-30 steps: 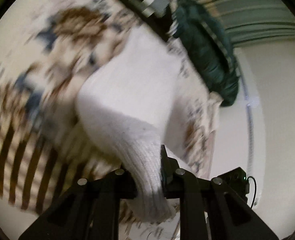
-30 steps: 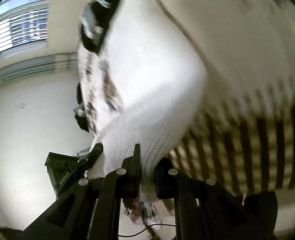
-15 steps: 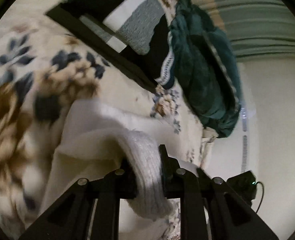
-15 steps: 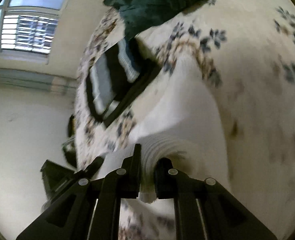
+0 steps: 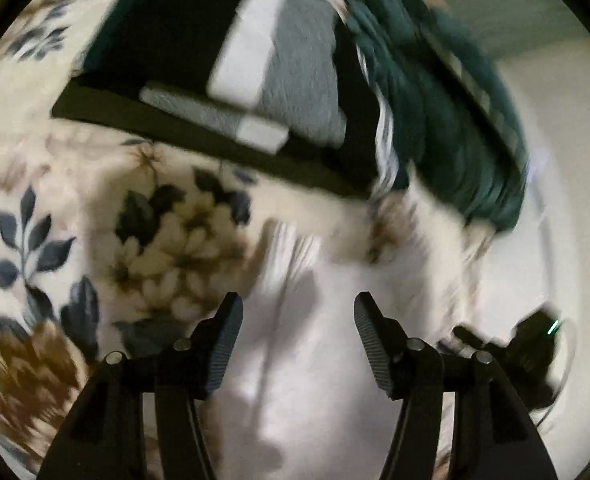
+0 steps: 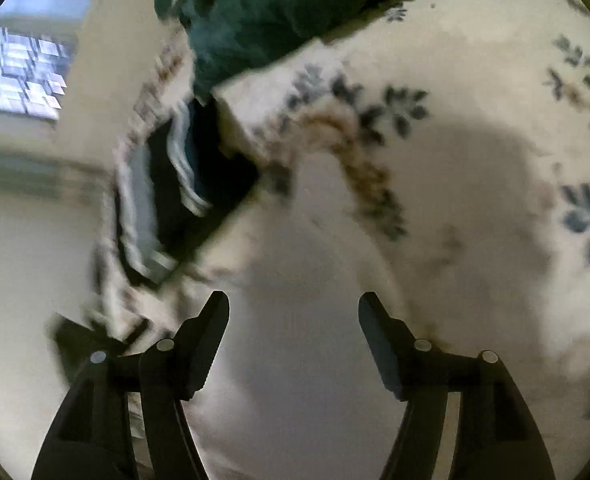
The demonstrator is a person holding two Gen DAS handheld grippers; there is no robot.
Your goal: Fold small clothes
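A white knit garment (image 5: 307, 360) lies on the flowered bedspread (image 5: 167, 240), directly under my left gripper (image 5: 298, 312), which is open and empty above it. In the right wrist view the same white garment (image 6: 295, 320) lies below my right gripper (image 6: 293, 312), also open and empty. Both views are blurred by motion.
A folded black, grey and white garment (image 5: 235, 72) lies further back on the bed and shows in the right wrist view (image 6: 155, 208). A dark green garment (image 5: 447, 120) is heaped beside it (image 6: 263, 12). The other gripper (image 5: 531, 352) shows at the lower right. A window (image 6: 23, 76) is at the left.
Both grippers held the white garment's ribbed edge, carried it forward over itself, then opened and let it go. It now rests on the bedspread.
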